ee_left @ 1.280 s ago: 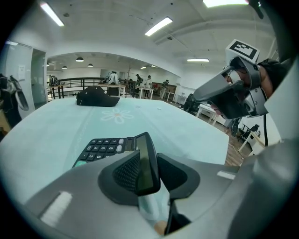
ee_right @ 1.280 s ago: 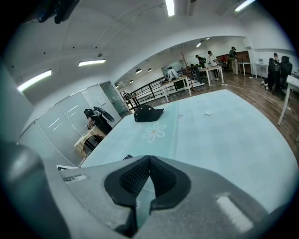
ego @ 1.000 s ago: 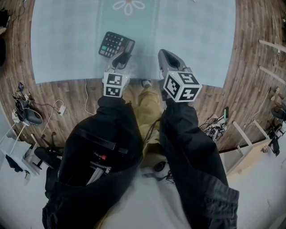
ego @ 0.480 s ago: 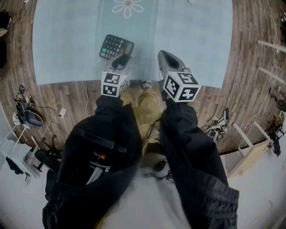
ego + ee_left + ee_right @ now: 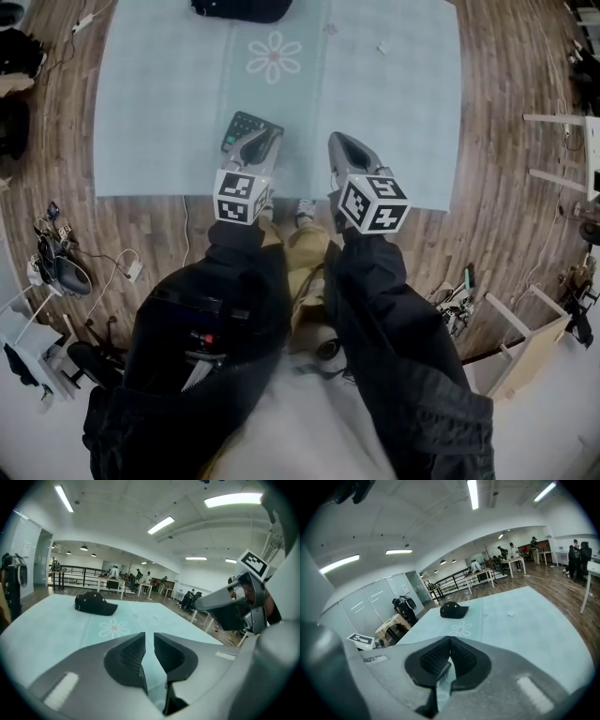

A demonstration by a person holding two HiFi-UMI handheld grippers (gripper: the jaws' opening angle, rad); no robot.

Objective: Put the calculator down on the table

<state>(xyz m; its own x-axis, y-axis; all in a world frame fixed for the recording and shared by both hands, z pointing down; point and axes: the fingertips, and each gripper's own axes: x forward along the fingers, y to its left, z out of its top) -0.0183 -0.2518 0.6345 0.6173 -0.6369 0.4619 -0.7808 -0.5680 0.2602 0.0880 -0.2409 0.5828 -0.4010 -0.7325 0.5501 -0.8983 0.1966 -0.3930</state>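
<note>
Lying flat on pale blue daisy-print tablecloth [image 5: 394, 94]: dark rectangular keypad calculator [image 5: 239, 127].
Left gripper [image 5: 261, 139] just narrowed to slim gap, empty; right gripper [image 5: 339, 142] closed, empty. Brown wood-plank floor [image 5: 506, 112] around; black cap [image 5: 239, 7] at far edge.

Black cap [image 5: 242, 7] beyond daisy print [image 5: 273, 56], wood plank floor [image 5: 511, 141] around

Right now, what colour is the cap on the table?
Black cap, best in the left gripper view.

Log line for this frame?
calculator on table | left tongs empty, jaws just closing | right tongs shut, empty
</note>
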